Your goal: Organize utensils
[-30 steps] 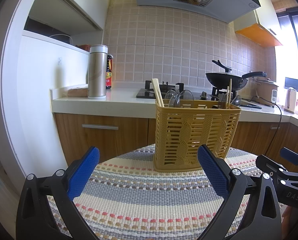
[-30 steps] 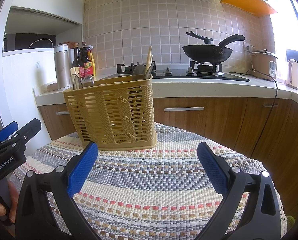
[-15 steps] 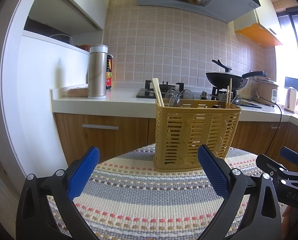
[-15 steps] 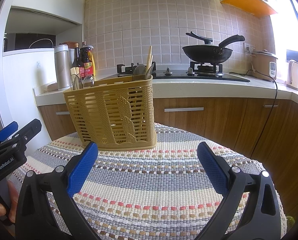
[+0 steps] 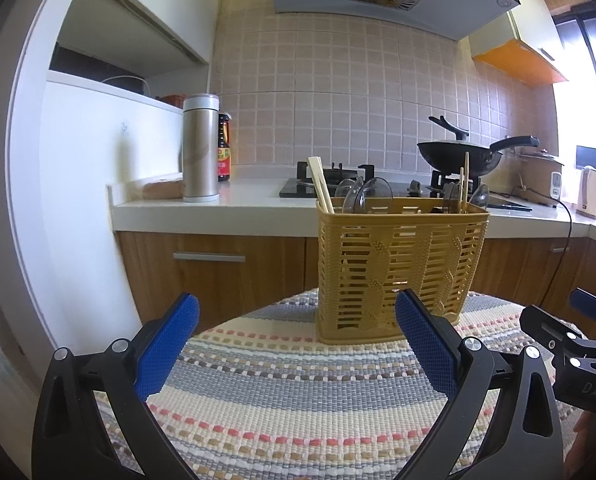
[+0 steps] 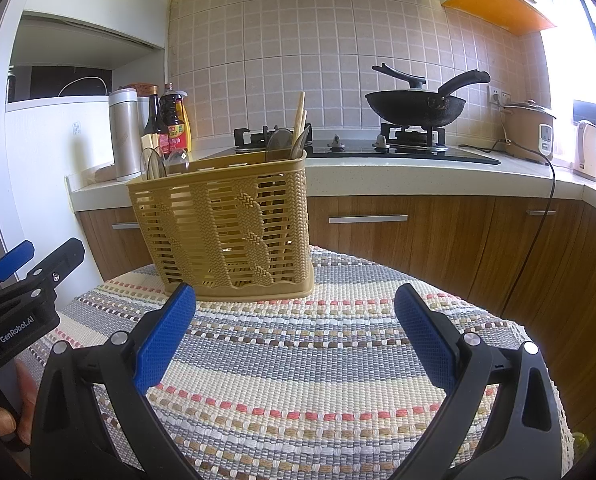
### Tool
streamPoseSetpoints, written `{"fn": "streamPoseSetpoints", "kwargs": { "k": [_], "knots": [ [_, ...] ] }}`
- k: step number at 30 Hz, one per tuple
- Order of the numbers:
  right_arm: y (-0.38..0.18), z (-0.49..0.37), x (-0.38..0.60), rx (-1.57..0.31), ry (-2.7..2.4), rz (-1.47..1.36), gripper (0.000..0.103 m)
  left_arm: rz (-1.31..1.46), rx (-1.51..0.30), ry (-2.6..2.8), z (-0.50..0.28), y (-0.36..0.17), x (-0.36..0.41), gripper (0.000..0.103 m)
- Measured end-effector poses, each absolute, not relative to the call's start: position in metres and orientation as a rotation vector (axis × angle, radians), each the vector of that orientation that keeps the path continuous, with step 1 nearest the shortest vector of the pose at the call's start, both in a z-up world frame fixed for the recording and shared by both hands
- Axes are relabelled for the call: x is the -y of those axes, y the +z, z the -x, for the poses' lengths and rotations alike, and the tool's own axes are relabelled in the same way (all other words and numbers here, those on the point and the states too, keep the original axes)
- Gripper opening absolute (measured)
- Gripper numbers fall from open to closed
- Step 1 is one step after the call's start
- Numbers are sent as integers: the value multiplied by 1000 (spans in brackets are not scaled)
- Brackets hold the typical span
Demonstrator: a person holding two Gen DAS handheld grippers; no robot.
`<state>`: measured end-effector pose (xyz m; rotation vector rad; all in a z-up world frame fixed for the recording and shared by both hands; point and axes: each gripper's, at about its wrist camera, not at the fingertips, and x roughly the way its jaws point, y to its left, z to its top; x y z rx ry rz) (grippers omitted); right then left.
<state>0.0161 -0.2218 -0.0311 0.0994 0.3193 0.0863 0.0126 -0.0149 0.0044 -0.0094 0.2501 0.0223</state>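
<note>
A tan slotted plastic utensil basket stands upright on a striped woven table mat. Wooden chopsticks and clear plastic spoons stick up out of it. My left gripper hovers low over the mat, short of the basket, open and holding nothing. My right gripper is likewise open and empty, with the basket ahead to its left. Each gripper shows at the edge of the other's view.
Behind the table runs a kitchen counter with wooden cabinets. On it stand a steel flask, sauce bottles, a gas hob with a black wok, a rice cooker and a kettle. A hand shows at the left.
</note>
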Motion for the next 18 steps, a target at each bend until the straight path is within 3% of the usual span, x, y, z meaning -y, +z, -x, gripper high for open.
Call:
{"fn": "streamPoseSetpoints", "kwargs": {
  "k": [18],
  "knots": [
    [-32, -17, 221, -322, 90, -92, 95, -23, -224, 44, -8, 6, 19, 96]
  ]
}}
